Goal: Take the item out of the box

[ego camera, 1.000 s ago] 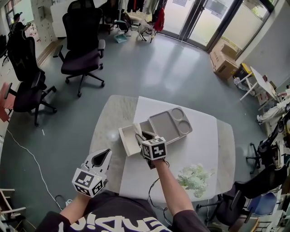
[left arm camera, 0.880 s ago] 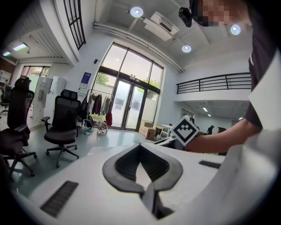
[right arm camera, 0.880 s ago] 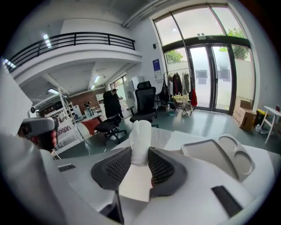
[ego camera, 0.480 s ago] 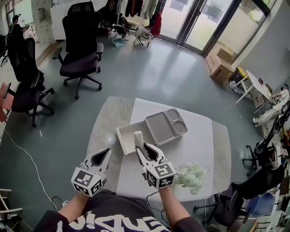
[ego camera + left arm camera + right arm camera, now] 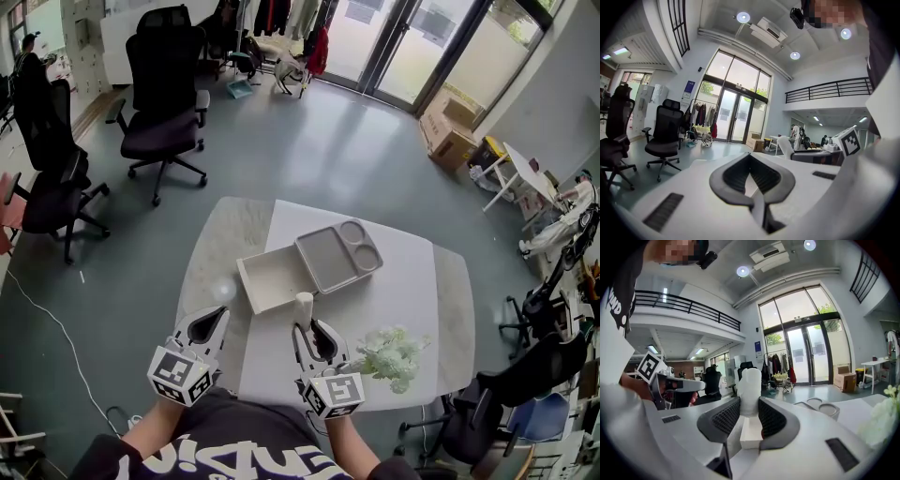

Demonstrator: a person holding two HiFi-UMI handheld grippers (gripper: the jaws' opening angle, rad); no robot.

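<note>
A white rounded cylinder (image 5: 304, 302) stands upright between the jaws of my right gripper (image 5: 307, 326), which is shut on its lower part. It hangs over the table just nearer than the open white box (image 5: 246, 281), and the box's inside shows nothing in it. In the right gripper view the cylinder (image 5: 751, 390) rises between the two dark pads of that gripper (image 5: 750, 405). My left gripper (image 5: 221, 315) hovers at the table's near left edge, its tips (image 5: 750, 157) together with nothing held.
A grey tray (image 5: 337, 255) with two round wells lies against the box's far right side. White-green flowers (image 5: 389, 356) lie right of my right gripper. A small pale ball (image 5: 222, 288) sits left of the box. Office chairs (image 5: 164, 94) stand on the floor beyond the table (image 5: 412, 281).
My right gripper has lifted the white cylinder out of the box and drawn it back toward the table's near edge. The left gripper has stayed put.
</note>
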